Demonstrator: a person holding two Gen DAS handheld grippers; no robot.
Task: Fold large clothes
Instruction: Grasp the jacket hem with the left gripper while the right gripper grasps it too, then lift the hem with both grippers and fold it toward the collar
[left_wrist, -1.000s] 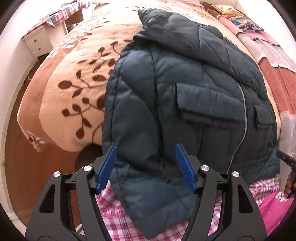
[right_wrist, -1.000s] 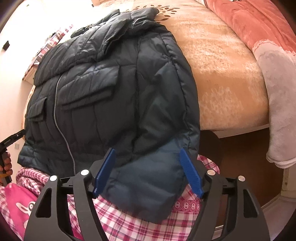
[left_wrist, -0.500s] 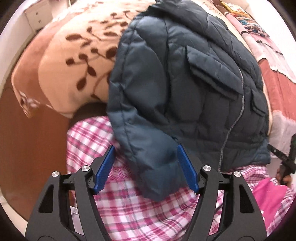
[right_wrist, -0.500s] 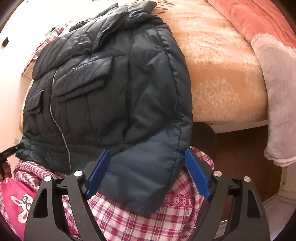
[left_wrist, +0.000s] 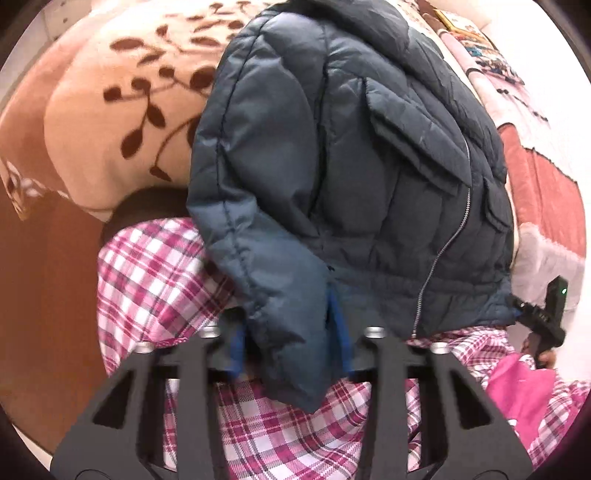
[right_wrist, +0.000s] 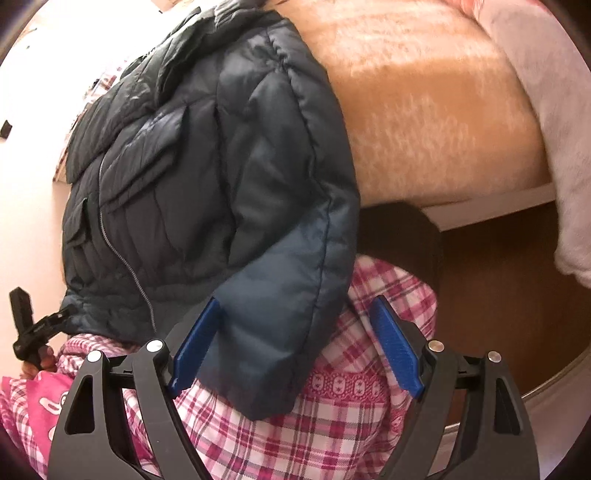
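A dark blue quilted jacket (left_wrist: 351, 155) lies front up on the bed, its sleeves hanging over the near edge. It also shows in the right wrist view (right_wrist: 192, 177). My left gripper (left_wrist: 288, 343) is shut on the end of one sleeve (left_wrist: 280, 302); the blue pads press into the cuff. My right gripper (right_wrist: 295, 347) is open, its blue fingers (right_wrist: 195, 343) on either side of the other sleeve's cuff (right_wrist: 273, 332), the left pad touching the fabric.
The bed has a peach blanket with brown leaves (left_wrist: 110, 103) and a plain orange one (right_wrist: 424, 110). A pink plaid garment (left_wrist: 155, 269) sits under both grippers. A white blanket (right_wrist: 569, 140) hangs at the right. Brown wooden floor (right_wrist: 509, 302) lies beside the bed.
My left gripper moved in and closed on the sleeve cuff. My right gripper came closer to the other cuff and stays open.
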